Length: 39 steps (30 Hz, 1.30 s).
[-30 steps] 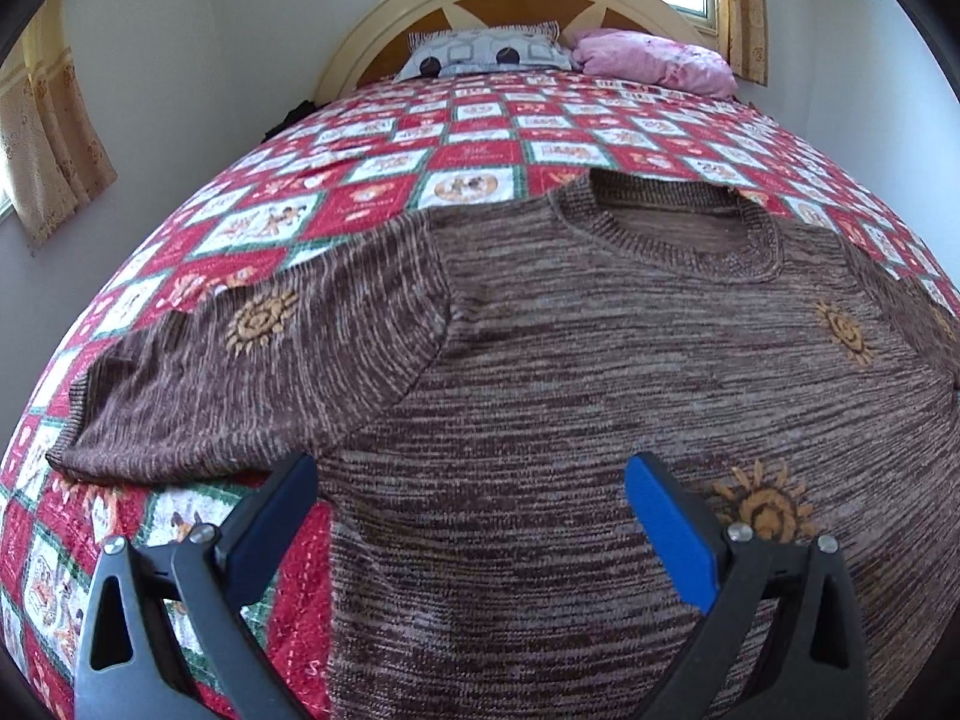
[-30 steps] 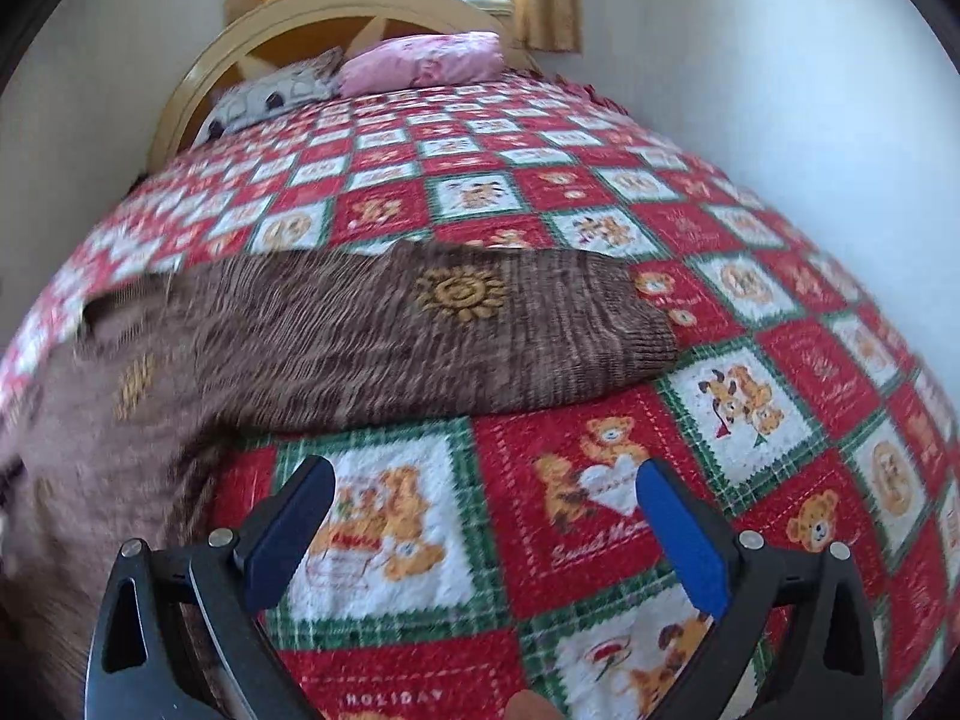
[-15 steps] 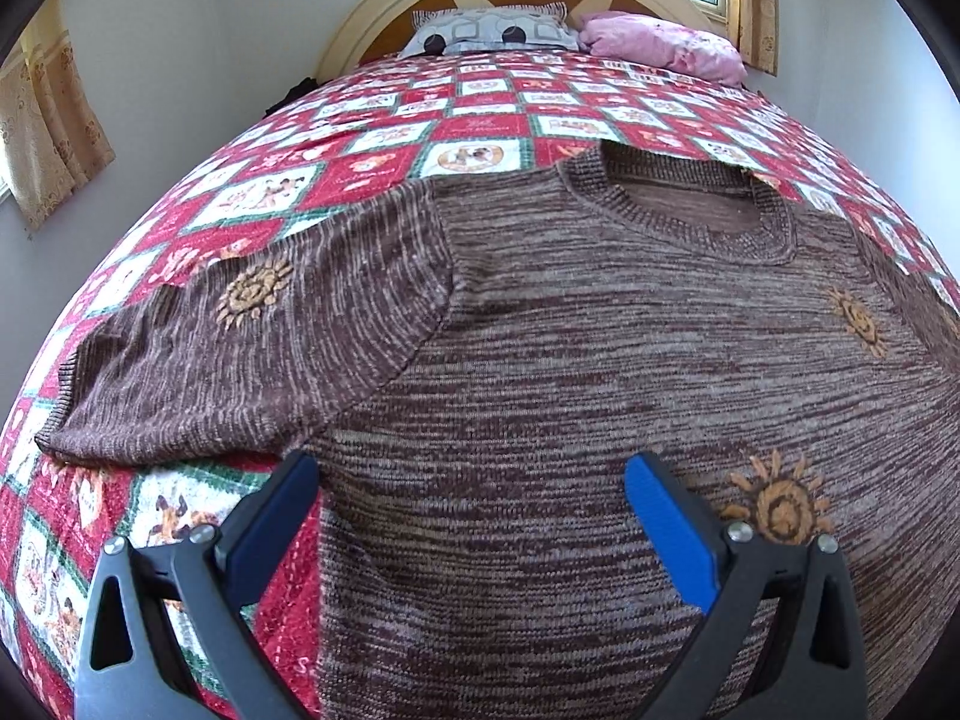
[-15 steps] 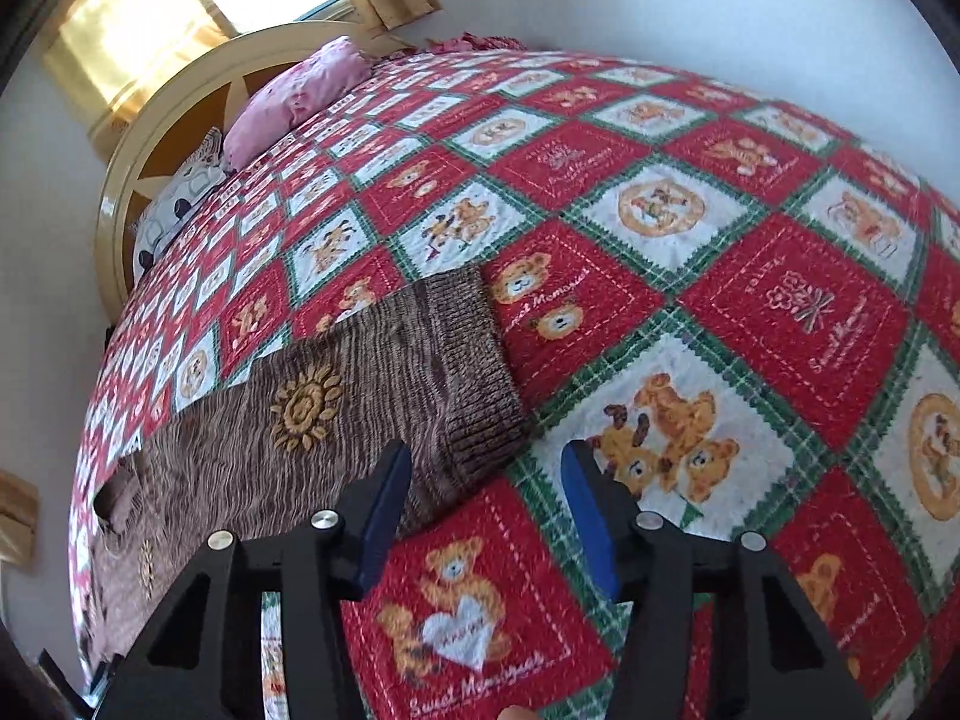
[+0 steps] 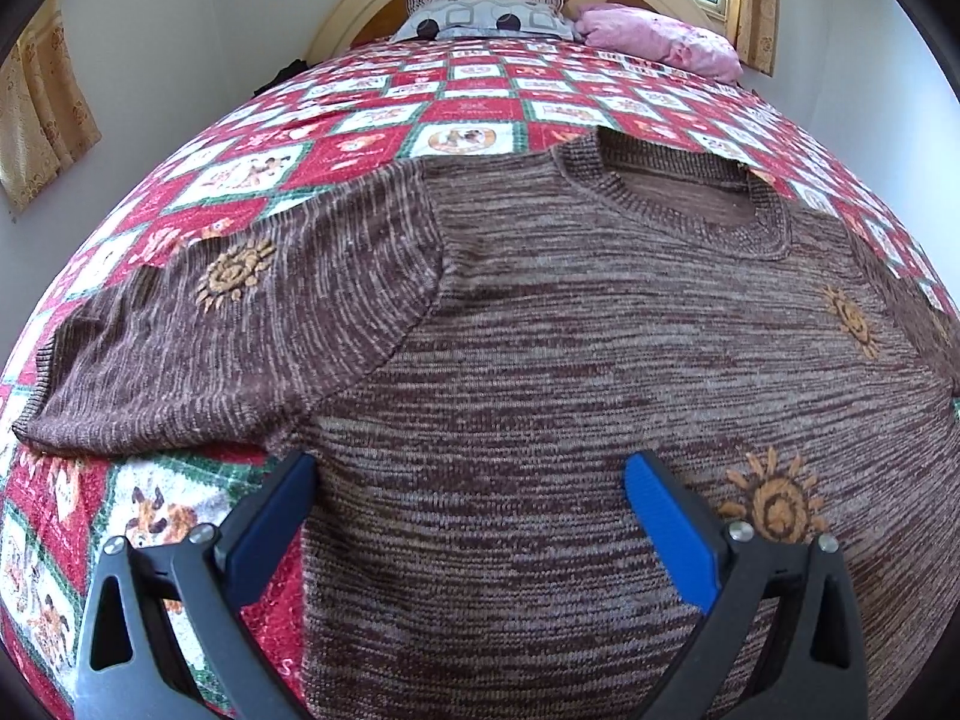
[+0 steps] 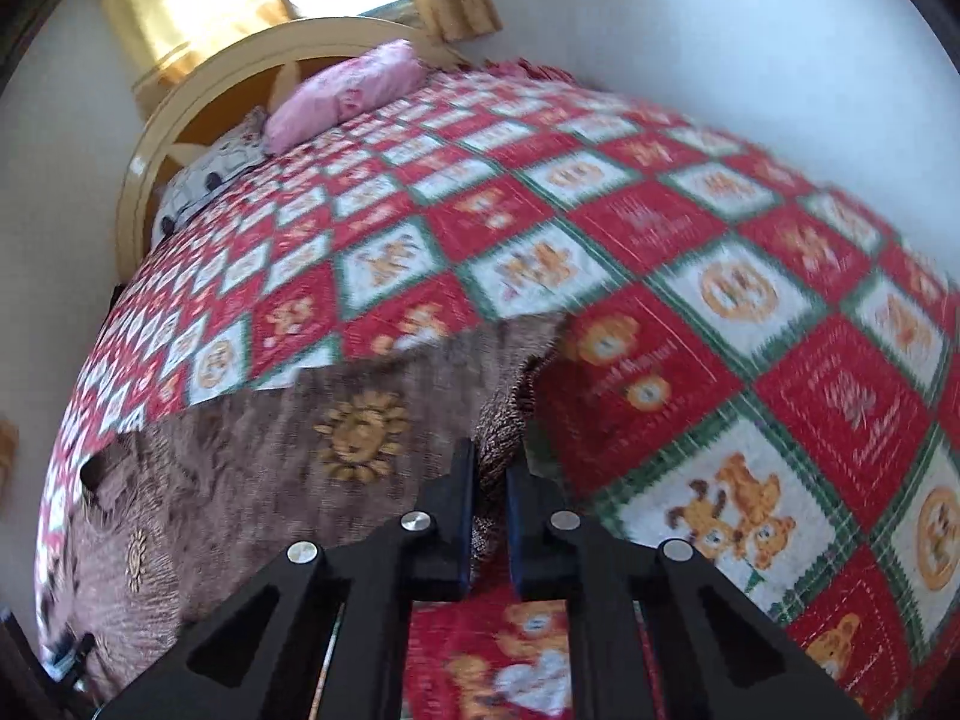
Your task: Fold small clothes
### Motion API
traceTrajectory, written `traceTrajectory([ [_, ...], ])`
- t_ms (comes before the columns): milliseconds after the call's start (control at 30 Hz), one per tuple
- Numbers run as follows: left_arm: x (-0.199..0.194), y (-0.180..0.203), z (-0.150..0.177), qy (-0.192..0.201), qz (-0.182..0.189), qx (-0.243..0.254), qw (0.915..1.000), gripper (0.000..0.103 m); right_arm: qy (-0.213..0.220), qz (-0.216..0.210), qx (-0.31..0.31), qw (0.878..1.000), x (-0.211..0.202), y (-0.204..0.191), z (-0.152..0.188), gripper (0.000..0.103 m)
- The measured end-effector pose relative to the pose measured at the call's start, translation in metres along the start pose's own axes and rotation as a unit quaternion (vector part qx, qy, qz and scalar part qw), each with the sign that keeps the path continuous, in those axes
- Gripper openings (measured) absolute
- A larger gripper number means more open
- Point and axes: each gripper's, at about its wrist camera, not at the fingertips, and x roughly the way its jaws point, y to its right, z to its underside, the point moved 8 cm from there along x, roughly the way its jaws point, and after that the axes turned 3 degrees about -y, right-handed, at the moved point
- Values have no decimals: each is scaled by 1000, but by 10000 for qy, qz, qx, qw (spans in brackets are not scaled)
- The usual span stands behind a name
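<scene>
A brown knit sweater (image 5: 570, 360) with orange sun motifs lies flat, front up, on the quilt, neck toward the headboard. My left gripper (image 5: 468, 498) is open and empty, hovering over the sweater's lower body near its left side. In the right wrist view the sweater (image 6: 300, 468) lies to the left. My right gripper (image 6: 491, 480) is shut on the ribbed cuff (image 6: 507, 426) of the right sleeve, which is lifted off the quilt.
The bed has a red, white and green teddy-bear quilt (image 5: 468, 114) (image 6: 750, 360). A patterned pillow (image 5: 486, 15) and a pink pillow (image 5: 654, 39) lie by the cream headboard (image 6: 180, 114). White walls flank the bed on both sides.
My right gripper closed on the right sleeve's cuff and pulled it up from the quilt. My left gripper stayed open and moved slightly closer over the sweater body.
</scene>
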Motion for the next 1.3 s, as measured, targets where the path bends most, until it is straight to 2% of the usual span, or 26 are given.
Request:
traceTrajectory([
  [100,0,1,0,5,-4,-2,10000,103,198,-151,-596,9979,-13,-48,-5,8],
  [267,-1,3,1,12,18,-22,10000,103,241,-389,-1707,9843,-14,-141,12,8],
  [400,0,3,1,10,35,-36,10000,103,167,-556,-2486,9669,-4,-211,45,8],
  [500,-1,3,1,12,54,-51,10000,103,92,-722,-2851,9557,5,-246,74,8],
  [600,-1,3,2,13,60,-54,10000,103,-203,-1169,-3117,9427,16,-277,108,9],
  [633,-1,3,2,13,58,-52,10000,103,-343,-1282,-3181,9387,19,-282,118,13],
  [667,-1,3,2,13,63,-57,10000,103,-452,-1366,-3205,9362,20,-282,125,17],
  [733,-1,3,2,15,70,-60,10000,103,-486,-1564,-3124,9357,12,-276,133,44],
  [800,-1,3,2,11,47,-47,10000,103,-360,-1820,-2877,9396,-4,-256,134,59],
  [900,-2,5,2,11,-11,-4,10000,103,-72,-1737,-2448,9539,-21,-212,124,59],
  [933,-2,5,1,6,-19,13,10000,103,44,-1556,-2208,9628,-27,-186,120,59],
  [1033,-12,11,-3,22,-57,94,9999,100,260,-1036,-1780,9782,-34,-132,111,59],
  [1100,-29,29,-9,171,207,149,9995,97,392,-769,-1587,9835,-35,-105,108,59],
  [1200,-58,78,-22,436,564,501,9962,97,431,-978,-1044,9888,-35,-80,106,59],
  [1300,-72,131,-30,462,814,949,9911,97,617,-1111,-856,9882,-40,-76,102,59],
])
